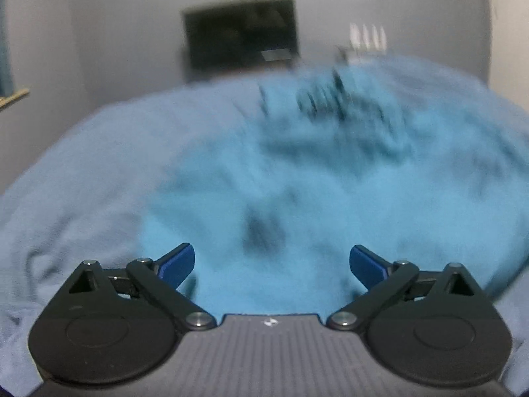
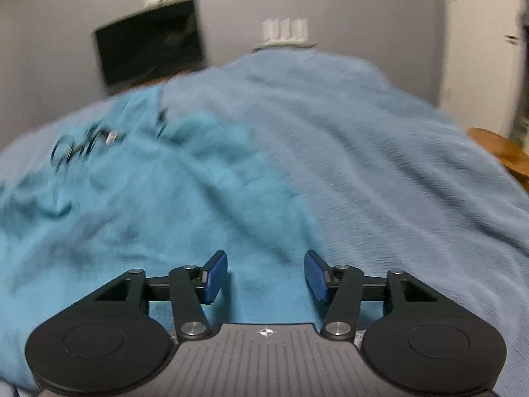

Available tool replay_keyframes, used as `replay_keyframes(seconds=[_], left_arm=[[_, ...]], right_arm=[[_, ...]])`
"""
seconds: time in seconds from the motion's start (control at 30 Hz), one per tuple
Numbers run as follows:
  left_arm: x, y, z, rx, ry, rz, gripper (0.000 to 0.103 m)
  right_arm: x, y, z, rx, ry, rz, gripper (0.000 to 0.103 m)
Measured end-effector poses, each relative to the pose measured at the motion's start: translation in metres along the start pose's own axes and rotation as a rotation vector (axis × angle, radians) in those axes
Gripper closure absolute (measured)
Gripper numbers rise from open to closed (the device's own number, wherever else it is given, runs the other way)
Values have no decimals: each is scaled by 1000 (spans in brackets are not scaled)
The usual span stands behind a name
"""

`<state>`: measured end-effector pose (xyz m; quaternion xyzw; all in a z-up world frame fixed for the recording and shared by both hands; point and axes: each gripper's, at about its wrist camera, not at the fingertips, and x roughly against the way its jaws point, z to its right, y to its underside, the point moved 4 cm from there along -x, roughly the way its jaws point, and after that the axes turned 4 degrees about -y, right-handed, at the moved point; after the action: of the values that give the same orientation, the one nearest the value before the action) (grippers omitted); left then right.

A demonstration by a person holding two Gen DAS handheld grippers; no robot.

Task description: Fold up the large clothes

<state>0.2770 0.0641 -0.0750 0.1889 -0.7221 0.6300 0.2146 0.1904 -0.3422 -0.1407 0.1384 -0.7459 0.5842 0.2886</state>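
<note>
Turquoise garment (image 1: 297,198): a soft, limp shirt with dark print, spread on the pale blue bed cover (image 2: 396,165).
Left hand-held gripper (image 1: 272,264): yours, spread wide, empty, over the shirt.
Right hand-held gripper (image 2: 266,276): parted, empty, near the shirt's edge.
Grasp: pinch a hem corner; it will likely drape and slide.

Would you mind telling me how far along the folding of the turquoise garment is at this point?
Early stage, as far as the blurred views show. Done: the turquoise garment lies on the pale blue blanket, still rumpled, no neat fold visible. In hand: nothing; the left tool and right tool are both open over the cloth. Left: gripping an edge and making the folds.
</note>
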Motion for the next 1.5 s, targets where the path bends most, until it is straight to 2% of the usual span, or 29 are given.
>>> replay_keyframes(seconds=[0.03, 0.07, 0.13, 0.2, 0.27, 0.43, 0.5, 0.57, 0.73, 0.83, 1.0, 1.03, 1.07, 1.1, 1.13, 1.17, 1.2, 1.27, 1.5], left_arm=[[13, -8, -8, 50, -2, 30, 2], [24, -16, -17, 116, 0, 46, 2], [43, -26, -36, 281, 31, 34, 2], [53, -27, -52, 443, 81, -33, 2], [59, -19, -60, 558, 123, -90, 2], [51, 25, -63, 712, 140, -247, 2], [41, 47, -60, 827, 177, -342, 2], [33, 63, -57, 909, 228, -392, 2], [15, 73, -55, 944, 247, -368, 2], [2, 78, -58, 959, 227, -333, 3], [-15, 79, -65, 956, 136, -249, 7], [-18, 80, -68, 956, 113, -244, 14], [-20, 81, -69, 950, 83, -243, 31], [-23, 82, -70, 939, 53, -248, 41], [-23, 83, -71, 931, 36, -246, 60], [-23, 83, -69, 930, 41, -239, 74], [-21, 81, -69, 926, 63, -226, 83], [-17, 74, -70, 897, 89, -203, 91], [26, 43, -73, 806, 185, -108, 94]], right_arm=[[6, -3, 3, -41, -12, 23, 35], [19, -5, 11, -86, -30, 46, 27], [37, -6, 23, -167, -59, 66, 24], [51, -4, 36, -243, -81, 47, 17], [57, 3, 48, -346, -111, -3, 17], [55, 22, 67, -560, -171, -106, 17], [49, 31, 68, -623, -195, -142, 18], [37, 39, 69, -675, -214, -173, 20], [13, 48, 67, -735, -258, -220, 27], [-7, 55, 66, -777, -256, -248, 33], [-29, 52, 68, -821, -296, -150, 43], [-33, 51, 70, -829, -298, -130, 43], [-36, 51, 71, -839, -299, -116, 45], [-38, 51, 72, -848, -300, -105, 52], [-39, 50, 72, -851, -302, -95, 56], [-37, 49, 71, -838, -305, -80, 71], [-32, 46, 70, -812, -310, -58, 85], [-20, 37, 62, -761, -330, -18, 93], [36, 17, 47, -683, -417, 13, 96]])
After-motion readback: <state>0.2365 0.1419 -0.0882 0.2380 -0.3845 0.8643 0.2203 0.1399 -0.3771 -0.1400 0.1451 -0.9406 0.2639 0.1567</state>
